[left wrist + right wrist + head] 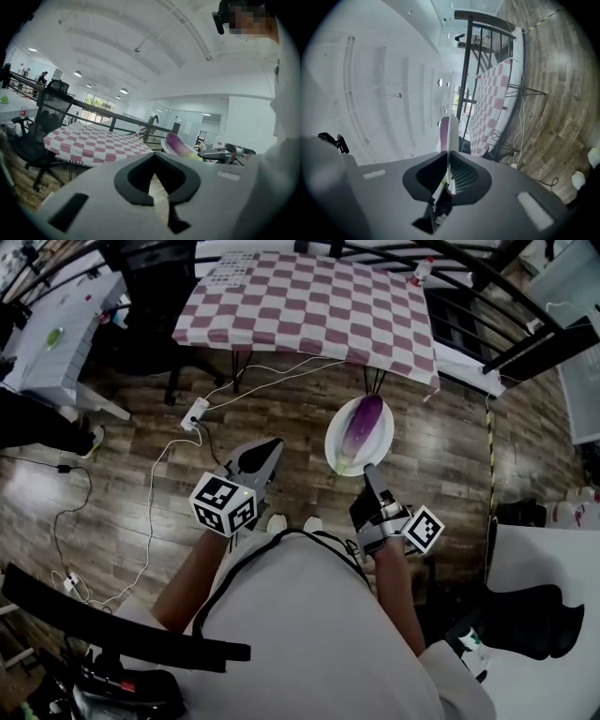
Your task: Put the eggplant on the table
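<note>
Eggplant (364,421) rides on plate (336,434) clamped by right gripper (371,469) (left gripper (270,448) closed, empty): keep plate level toward table (309,306).

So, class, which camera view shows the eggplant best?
The head view: the whole eggplant lies on the white plate, seen from above. The left gripper view shows it small, side-on; the right gripper view only a purple sliver behind the plate's edge.

The eggplant (364,420) was purple, paling to green at one end, on a white plate (335,439). The tablecloth (309,306) was checked dusky pink and white. The floor (281,409) was brown wood-grain planks. My left claw (272,444) and right claw (371,470) were grey, with black-and-white square markers on their cubes.
</note>
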Motion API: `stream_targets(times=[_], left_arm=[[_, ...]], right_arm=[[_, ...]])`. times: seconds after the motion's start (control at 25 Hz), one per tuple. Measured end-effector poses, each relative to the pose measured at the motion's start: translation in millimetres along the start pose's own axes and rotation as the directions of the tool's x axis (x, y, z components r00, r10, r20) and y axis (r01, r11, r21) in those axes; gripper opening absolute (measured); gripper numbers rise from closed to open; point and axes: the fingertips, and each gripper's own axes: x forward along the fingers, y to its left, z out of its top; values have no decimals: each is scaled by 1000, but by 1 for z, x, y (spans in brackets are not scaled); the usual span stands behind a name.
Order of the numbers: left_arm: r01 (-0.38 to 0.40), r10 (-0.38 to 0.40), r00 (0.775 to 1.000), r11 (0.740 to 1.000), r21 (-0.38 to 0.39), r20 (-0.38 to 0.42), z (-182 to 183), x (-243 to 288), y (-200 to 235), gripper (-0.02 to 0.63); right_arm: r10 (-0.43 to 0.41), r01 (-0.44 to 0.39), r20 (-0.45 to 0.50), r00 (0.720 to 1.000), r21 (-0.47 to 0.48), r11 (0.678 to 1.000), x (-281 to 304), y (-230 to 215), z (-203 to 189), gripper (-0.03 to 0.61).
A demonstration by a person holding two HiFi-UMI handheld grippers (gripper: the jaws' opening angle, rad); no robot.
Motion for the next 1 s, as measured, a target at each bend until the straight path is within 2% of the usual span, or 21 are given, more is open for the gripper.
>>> stream_targets(times=[0.56, 1.0], left_arm=[[7, -7, 1000, 1000, -1, -7, -5, -37, 26, 5], [-34, 34, 999, 999, -20, -3, -14, -63, 51, 6]], right_arm=[[-2, 2, 25, 1000, -7, 1000, 8, 4, -36, 31], [-4, 4, 12, 1000, -15, 1000, 19, 6, -53, 31]])
